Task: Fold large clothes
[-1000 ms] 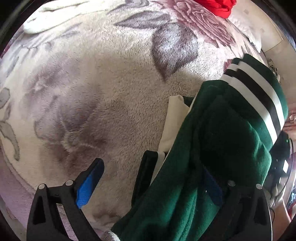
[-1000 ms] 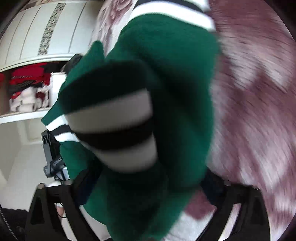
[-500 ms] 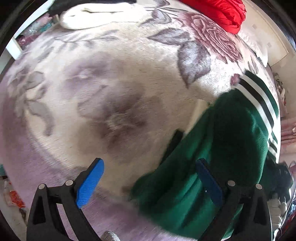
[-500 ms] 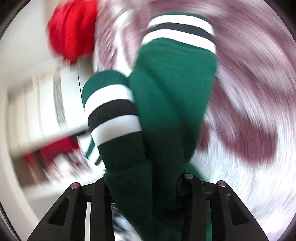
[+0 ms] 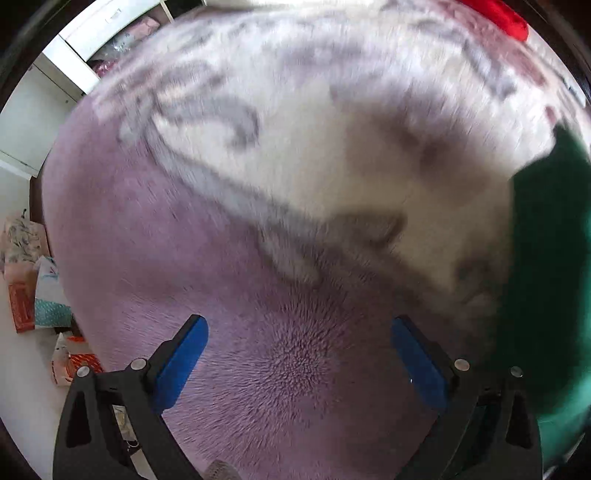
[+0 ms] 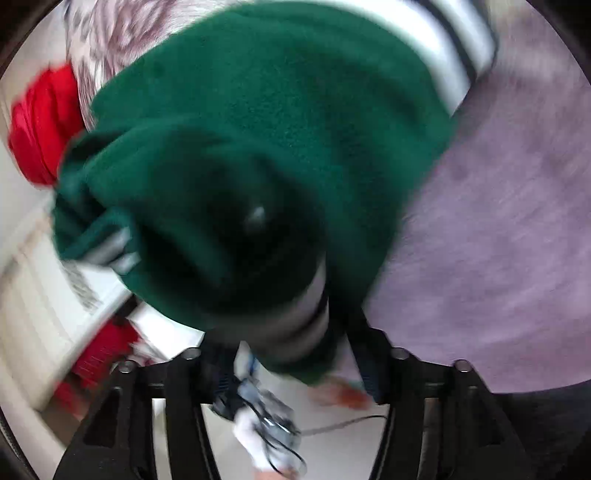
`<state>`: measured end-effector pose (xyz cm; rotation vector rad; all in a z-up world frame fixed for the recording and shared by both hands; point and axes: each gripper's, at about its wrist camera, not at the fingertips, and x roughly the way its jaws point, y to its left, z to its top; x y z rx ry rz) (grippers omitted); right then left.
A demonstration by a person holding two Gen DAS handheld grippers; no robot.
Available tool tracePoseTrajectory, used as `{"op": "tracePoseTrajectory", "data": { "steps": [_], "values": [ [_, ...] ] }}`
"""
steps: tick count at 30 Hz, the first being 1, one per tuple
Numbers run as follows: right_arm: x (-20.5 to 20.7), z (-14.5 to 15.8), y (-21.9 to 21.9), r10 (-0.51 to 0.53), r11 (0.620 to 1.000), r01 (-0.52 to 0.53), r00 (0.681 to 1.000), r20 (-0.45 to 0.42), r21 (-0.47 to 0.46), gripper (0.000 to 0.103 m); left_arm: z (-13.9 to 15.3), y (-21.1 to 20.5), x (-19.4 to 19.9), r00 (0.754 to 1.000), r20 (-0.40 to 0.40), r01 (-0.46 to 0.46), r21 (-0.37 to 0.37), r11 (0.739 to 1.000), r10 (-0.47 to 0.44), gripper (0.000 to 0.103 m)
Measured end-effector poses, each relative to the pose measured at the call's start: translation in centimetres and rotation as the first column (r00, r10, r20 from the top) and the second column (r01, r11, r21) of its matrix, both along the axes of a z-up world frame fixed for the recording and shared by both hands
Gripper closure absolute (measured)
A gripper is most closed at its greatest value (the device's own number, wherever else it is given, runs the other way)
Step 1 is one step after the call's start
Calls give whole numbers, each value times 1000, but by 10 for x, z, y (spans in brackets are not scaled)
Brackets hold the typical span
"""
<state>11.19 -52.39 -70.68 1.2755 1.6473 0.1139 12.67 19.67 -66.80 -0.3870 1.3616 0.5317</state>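
Note:
A dark green fleece garment [image 6: 277,110] with white and black striped cuffs [image 6: 454,48] hangs bunched in front of my right gripper [image 6: 291,347]. One striped cuff sits between its fingers, filling the gap, and the jaws are opening. The picture is blurred with motion. My left gripper [image 5: 298,325] is open over the purple and white flowered blanket [image 5: 295,147], pointing straight down, with nothing between its blue pads [image 5: 181,358]. In the left wrist view only an edge of the green garment [image 5: 546,258] shows, at the far right.
A red garment [image 6: 40,125] lies at the far end of the blanket, also seen as a red patch [image 5: 506,18]. White cupboards [image 5: 92,48] and bags on the floor [image 5: 33,280] stand beyond the bed's left edge. Cables [image 6: 280,432] hang below the right gripper.
The left gripper slid off the green garment onto the blanket's purple border. The right gripper rolled and swung with the bunched garment, which now covers most of its view.

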Motion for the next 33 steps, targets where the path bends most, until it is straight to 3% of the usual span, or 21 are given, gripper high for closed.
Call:
{"op": "tracePoseTrajectory", "data": {
  "steps": [2, 3, 5, 8, 10, 11, 15, 16, 18, 19, 21, 23, 25, 27, 29, 31, 32, 33],
  "values": [
    [16, 27, -13, 90, 988, -77, 992, 90, -136, 22, -21, -3, 0, 1000, -6, -7, -6, 1000, 7, 0],
    [29, 46, -19, 148, 969, -110, 976, 162, -221, 16, -23, -2, -1, 999, 31, -19, -1, 1000, 19, 0],
    [62, 78, -29, 286, 920, -187, 921, 265, -344, 16, -23, 0, -3, 994, 98, -44, 3, 999, 43, 0],
    [110, 106, -19, 416, 871, -277, 856, 308, -406, 16, -24, 4, -6, 986, 154, -60, -5, 998, 60, 0],
    [148, 113, 11, 457, 864, -323, 825, 333, -385, 16, -25, 3, -8, 983, 174, -65, 9, 998, 62, 0],
    [172, 119, 31, 496, 856, -372, 789, 363, -359, 16, -25, 2, -8, 982, 179, -70, 15, 997, 66, 0],
    [213, 108, 100, 632, 759, -495, 715, 298, -422, 20, -22, 4, -7, 988, 136, -76, -7, 997, 76, 0],
    [218, 103, 106, 643, 743, -500, 717, 269, -445, 48, -20, 5, -7, 989, 121, -81, -20, 997, 83, 0],
    [214, 104, 108, 650, 721, -503, 730, 212, -477, 90, -10, 7, -7, 991, 96, -86, -54, 995, 91, 0],
    [210, 111, 104, 625, 735, -470, 749, 219, -489, 93, 0, 3, -9, 990, 103, -89, -76, 993, 96, 0],
    [197, 145, 90, 584, 741, -374, 770, 259, -558, 94, 22, 3, -13, 986, 139, -81, -107, 991, 96, 0],
    [195, 163, 74, 561, 711, -296, 786, 260, -638, 94, 43, 0, -15, 983, 166, -60, -99, 993, 76, 0],
    [201, 142, 66, 554, 675, -306, 811, 188, -671, 94, 63, -6, -12, 979, 194, -36, -101, 994, 55, 0],
    [211, 109, 61, 548, 709, -372, 826, 136, -599, 91, 74, -11, -6, 976, 213, -17, -113, 993, 41, 0],
    [217, 91, 62, 546, 747, -419, 830, 116, -517, 79, 78, -21, 4, 975, 220, 16, -115, 993, 10, 0],
    [211, 107, 53, 549, 765, -417, 821, 158, -491, 56, 83, -34, 13, 974, 224, 62, -98, 993, -39, 0],
    [206, 113, 49, 554, 766, -415, 814, 175, -491, 51, 85, -35, 14, 972, 227, 76, -90, 993, -53, 0],
    [196, 123, 40, 563, 759, -414, 804, 189, -502, 37, 86, -38, 16, 971, 229, 88, -86, 992, -67, 0]
  ]
}}
